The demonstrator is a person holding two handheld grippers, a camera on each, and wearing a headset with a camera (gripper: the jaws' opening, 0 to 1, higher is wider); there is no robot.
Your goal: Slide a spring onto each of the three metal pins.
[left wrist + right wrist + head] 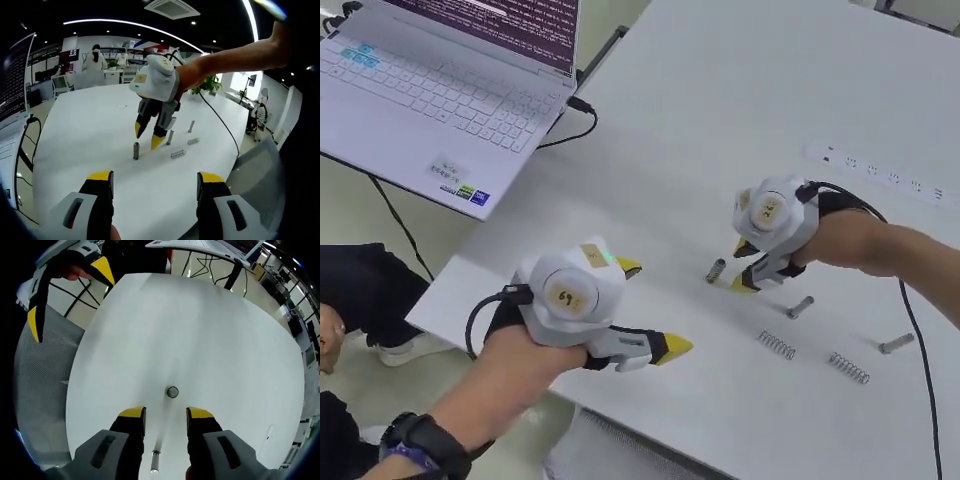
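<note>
Worktop (720, 110) centre + far side wide open. Obstacles: laptop (450, 80) far left, power strip (880, 175) far right, upright pin (716, 270) just beside right gripper (742, 267) fingers, loose pins (799, 307) + springs (776, 345) nearby.

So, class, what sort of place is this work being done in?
Probably an open-plan office or lab: a laptop on a big white table, with more desks, a ceiling vent and long strip lights behind.
</note>
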